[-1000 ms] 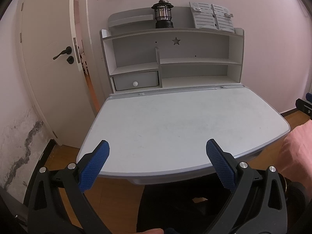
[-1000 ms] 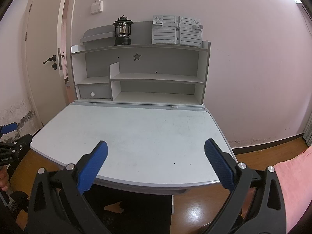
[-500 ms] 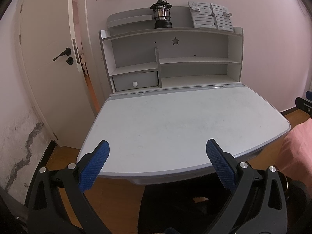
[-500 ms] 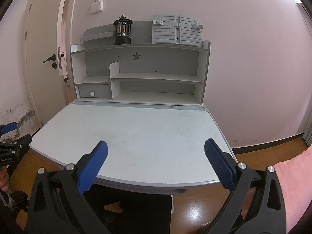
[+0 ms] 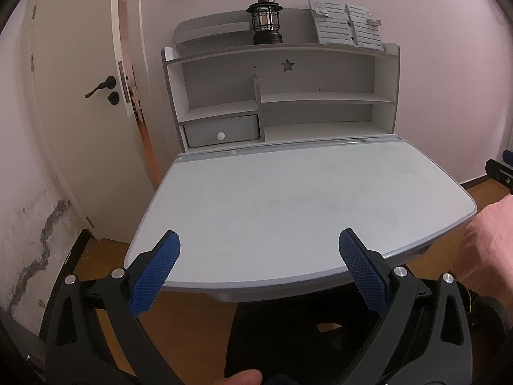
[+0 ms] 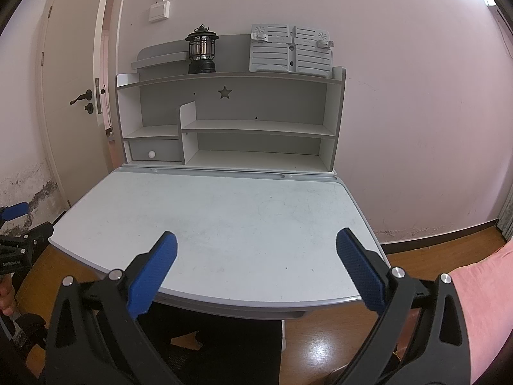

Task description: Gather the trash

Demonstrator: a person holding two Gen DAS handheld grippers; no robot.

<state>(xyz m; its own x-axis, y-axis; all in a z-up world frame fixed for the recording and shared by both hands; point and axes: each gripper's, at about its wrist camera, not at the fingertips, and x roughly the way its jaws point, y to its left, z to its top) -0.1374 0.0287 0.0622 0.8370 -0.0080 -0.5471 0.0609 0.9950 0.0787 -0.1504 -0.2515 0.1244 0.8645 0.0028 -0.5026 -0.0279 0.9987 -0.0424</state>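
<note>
1. Trash is not showing anywhere on the table [image 6: 224,224].
2. Left hand-held gripper [image 5: 259,256] and right hand-held gripper [image 6: 256,256] are hovering at 6 o'clock, jaws apart, likely waiting to grab whatever turns up.

The right gripper [image 5: 500,168] shows only as a black-and-blue sliver cut by the frame edge at 3 o'clock in the left wrist view; its fingers are out of sight. The left gripper [image 6: 14,234] is likewise clipped at 9 o'clock in the right wrist view, its opening impossible to judge there. A hand [image 5: 487,240] at 4 o'clock is cropped at the wrist. Beneath the desk [image 6: 224,224], dark legs [image 6: 224,337] hide much of the floor. A pale scrap [image 6: 184,341] on the floor at 6 o'clock is too small to identify.
</note>
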